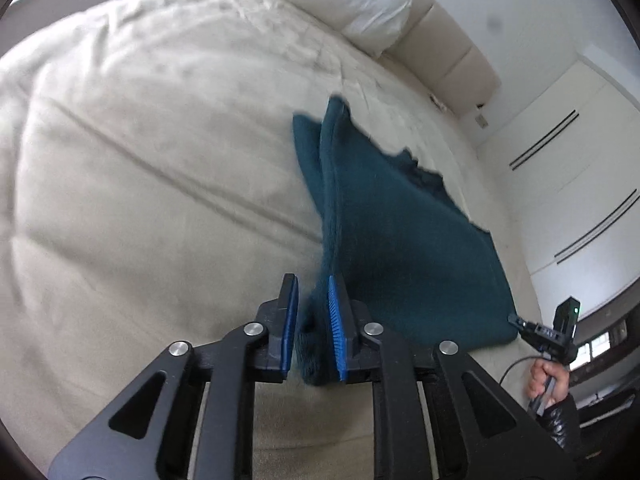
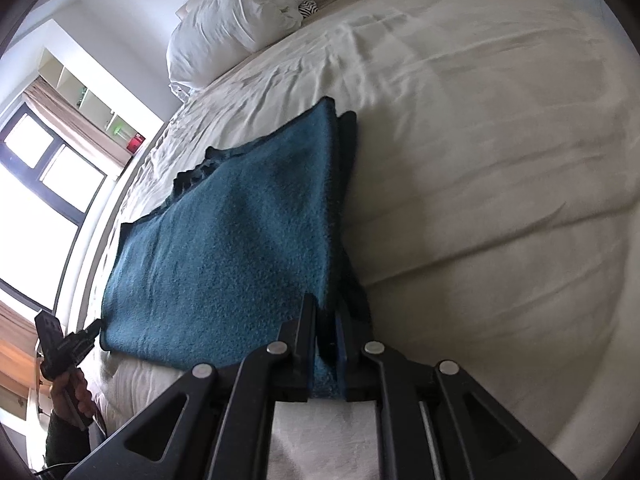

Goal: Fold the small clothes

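A dark teal fleece garment (image 1: 400, 240) is stretched between both grippers above the cream bed (image 1: 140, 160). My left gripper (image 1: 314, 300) has one corner of the garment bunched between its blue pads, jaws a little apart around the cloth. My right gripper (image 2: 326, 316) is shut on the opposite corner of the garment (image 2: 240, 240), which hangs doubled with a second layer behind. The right gripper (image 1: 516, 322) also shows at the garment's far corner in the left wrist view, and the left gripper (image 2: 94, 330) shows in the right wrist view.
White pillows (image 2: 224, 28) lie at the head of the bed by the padded headboard (image 1: 448, 60). White wardrobe doors (image 1: 580, 180) stand beyond the bed on one side; a window (image 2: 40, 168) with curtains is on the other. The bed (image 2: 500, 160) is wide and wrinkled.
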### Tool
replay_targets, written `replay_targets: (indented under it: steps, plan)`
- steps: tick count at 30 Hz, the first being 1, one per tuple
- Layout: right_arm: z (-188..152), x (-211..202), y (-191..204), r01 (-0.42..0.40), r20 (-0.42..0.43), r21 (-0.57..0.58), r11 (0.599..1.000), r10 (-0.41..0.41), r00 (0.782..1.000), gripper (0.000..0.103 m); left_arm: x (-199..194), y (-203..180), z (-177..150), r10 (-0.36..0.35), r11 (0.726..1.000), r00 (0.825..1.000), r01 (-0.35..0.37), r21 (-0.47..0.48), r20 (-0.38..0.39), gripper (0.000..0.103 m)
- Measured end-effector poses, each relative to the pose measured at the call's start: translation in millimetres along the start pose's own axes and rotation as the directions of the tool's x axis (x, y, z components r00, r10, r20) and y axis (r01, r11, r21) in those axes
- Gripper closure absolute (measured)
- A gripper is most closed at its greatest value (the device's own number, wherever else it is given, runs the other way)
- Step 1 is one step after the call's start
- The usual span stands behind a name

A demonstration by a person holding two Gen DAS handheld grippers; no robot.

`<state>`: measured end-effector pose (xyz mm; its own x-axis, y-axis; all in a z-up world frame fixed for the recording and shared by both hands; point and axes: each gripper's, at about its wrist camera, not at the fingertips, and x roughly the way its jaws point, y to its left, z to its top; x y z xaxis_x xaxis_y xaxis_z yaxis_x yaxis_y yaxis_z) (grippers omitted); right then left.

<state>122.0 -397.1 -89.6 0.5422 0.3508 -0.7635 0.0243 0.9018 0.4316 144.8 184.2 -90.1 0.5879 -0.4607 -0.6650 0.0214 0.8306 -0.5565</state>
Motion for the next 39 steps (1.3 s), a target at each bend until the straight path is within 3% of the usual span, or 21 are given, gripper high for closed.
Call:
replay_targets:
  steps: [2,4,6,7,11,14,17,22,24,29,36,39]
  plan:
    - [0.6,-0.5,0.5,-0.005,0.004,0.001,1.0,0.005,1.0,0.092,-7.5,-2.6,5.2,-0.026,1.0,0.999,0.026,0.002,0.02,0.088]
    - [0.4,0.5,0.4,-0.008,0.004,0.004,1.0,0.008,1.0,0.091,-5.2,-5.4,9.4,-0.017,1.0,1.0,0.017,0.011,0.008,0.079]
    - [0.4,1.5,0.4,-0.006,0.0,0.001,1.0,0.006,1.0,0.091,3.0,-10.0,9.7,0.035,0.999,0.999,-0.035,0.028,-0.019,0.054]
    - [-0.1,2.1,0.8,-0.006,-0.002,0.0,1.0,0.006,1.0,0.091,4.0,-13.0,8.9,0.042,0.998,0.999,-0.041,0.036,-0.018,0.05]
    - [-0.3,1.9,3.1,-0.001,-0.004,-0.016,1.0,0.001,1.0,0.091,-0.4,-28.3,3.9,0.05,0.994,0.998,-0.052,0.096,0.027,0.051]
    - [0.5,2.2,4.6,0.005,-0.003,-0.027,1.0,-0.005,1.0,0.091,6.4,-41.5,0.7,0.067,0.986,0.998,-0.066,0.155,0.003,0.075]
    - [-0.2,3.4,6.6,0.013,-0.005,-0.036,0.999,-0.013,1.0,0.091,19.0,-43.9,-1.7,0.108,0.98,0.993,-0.1,0.169,-0.04,0.079]
    - [-1.1,2.3,9.4,0.012,-0.002,-0.051,0.999,-0.012,1.0,0.091,7.6,-34.7,1.5,0.145,0.985,0.989,-0.147,0.094,0.024,0.079]
    - [-0.8,1.9,9.2,0.01,-0.002,-0.053,0.999,-0.01,1.0,0.091,1.9,-28.9,2.6,0.117,0.991,0.992,-0.12,0.063,0.046,0.079]
    - [-0.3,3.9,10.9,0.01,-0.006,-0.058,0.998,-0.011,1.0,0.091,21.8,-30.8,-0.6,0.147,0.986,0.988,-0.142,0.093,-0.048,0.078]
    - [-1.1,3.9,12.8,0.013,-0.007,-0.065,0.998,-0.013,1.0,0.091,30.1,-39.2,-4.7,0.148,0.982,0.987,-0.14,0.125,-0.057,0.078]
    - [-1.2,4.7,13.1,0.014,-0.007,-0.065,0.998,-0.014,1.0,0.091,24.3,-39.2,-6.2,0.135,0.983,0.991,-0.13,0.129,-0.027,0.078]
